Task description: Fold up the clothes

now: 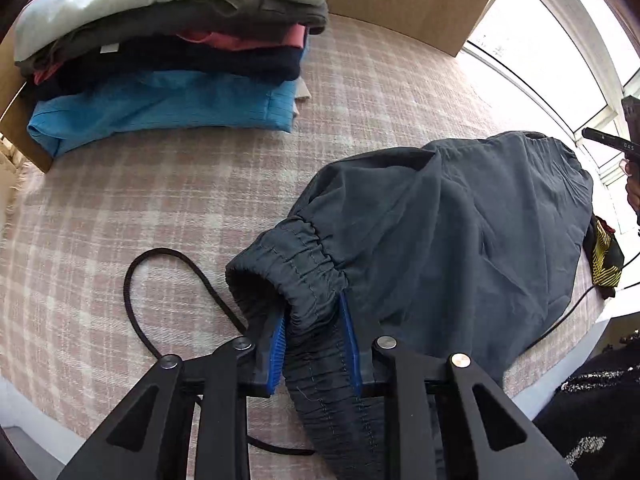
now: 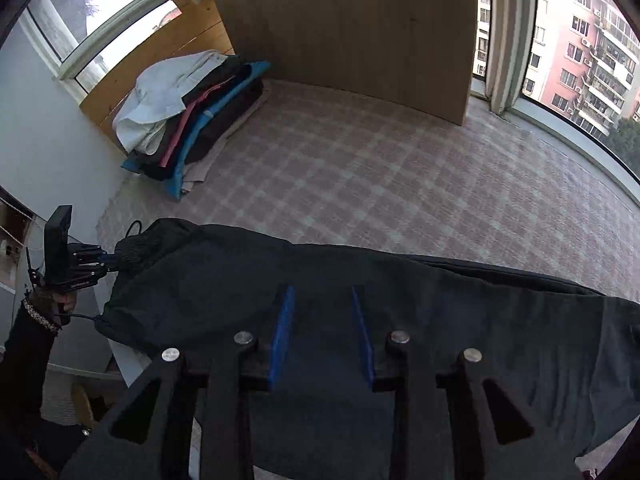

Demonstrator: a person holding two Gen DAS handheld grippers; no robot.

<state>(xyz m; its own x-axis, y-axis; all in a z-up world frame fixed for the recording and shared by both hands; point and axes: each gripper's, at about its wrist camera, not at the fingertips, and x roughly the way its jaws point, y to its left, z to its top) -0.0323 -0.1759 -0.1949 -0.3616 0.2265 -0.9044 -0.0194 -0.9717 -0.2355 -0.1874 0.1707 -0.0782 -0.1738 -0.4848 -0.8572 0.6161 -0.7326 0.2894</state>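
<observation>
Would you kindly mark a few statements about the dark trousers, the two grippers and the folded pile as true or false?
1. The left gripper grips the elastic waistband of the dark trousers. True.
2. The right gripper is shut on the trousers. False: its jaws stand open above the fabric.
3. The top garment of the folded stack is blue. False: the top one is white; the blue one lies low in the stack.
4. A black drawstring loops on the checked blanket beside the waistband. True.
</observation>
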